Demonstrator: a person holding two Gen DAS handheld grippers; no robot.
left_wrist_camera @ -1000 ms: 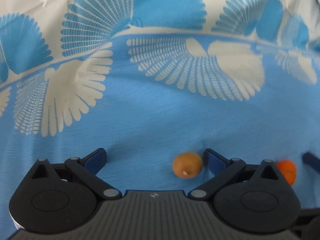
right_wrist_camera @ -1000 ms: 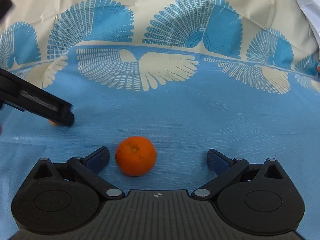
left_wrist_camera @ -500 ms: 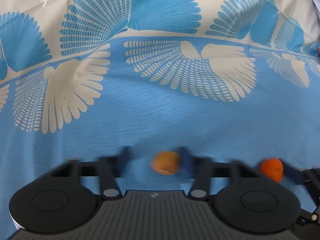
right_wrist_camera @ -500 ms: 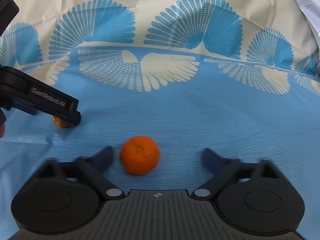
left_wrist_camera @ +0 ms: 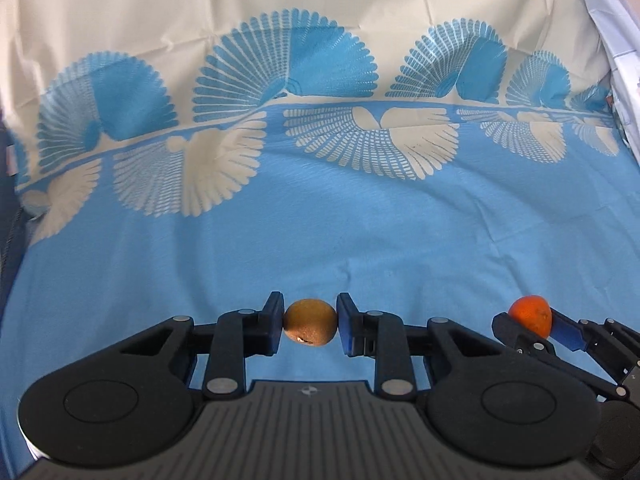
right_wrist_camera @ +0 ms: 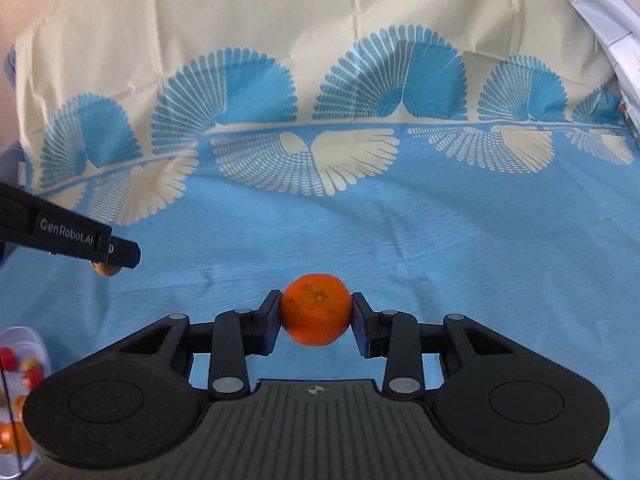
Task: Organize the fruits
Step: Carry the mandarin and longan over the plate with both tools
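At the far left of the right wrist view, a clear container (right_wrist_camera: 24, 364) holds small red and orange fruits; it sits off the near left corner of the blue-and-cream cloth (left_wrist_camera: 320, 220). I judge it the likely place for the fruit, though nothing confirms that.

The left gripper (left_wrist_camera: 310, 322) pinches a brown fruit (left_wrist_camera: 310, 322) between its blue pads (left_wrist_camera: 274, 322), just above the cloth near its front edge, left of the middle. The fruit is slightly oval, its long axis running across from pad to pad, and a pale scar or stem end faces down and toward the camera. The pads meet it on its narrow ends, so the contact patches are small. I judge the risk here to be the fruit pivoting or squirting out if the gripper tilts or swings fast, and then rolling on the smooth cloth.

To the right, the right gripper (right_wrist_camera: 316, 312) pinches an orange (right_wrist_camera: 316, 310), also near the front edge. The orange is nearly round, a little flattened, with its stem dimple facing up and slightly toward the camera, so its short axis stands roughly upright. The pads hold it across its widest part, below the crown, which looks secure. Too hard a squeeze could bruise or split the skin.

The two grippers are close side by side, so moving both toward the container at once could make them knock together and jar a fruit loose.
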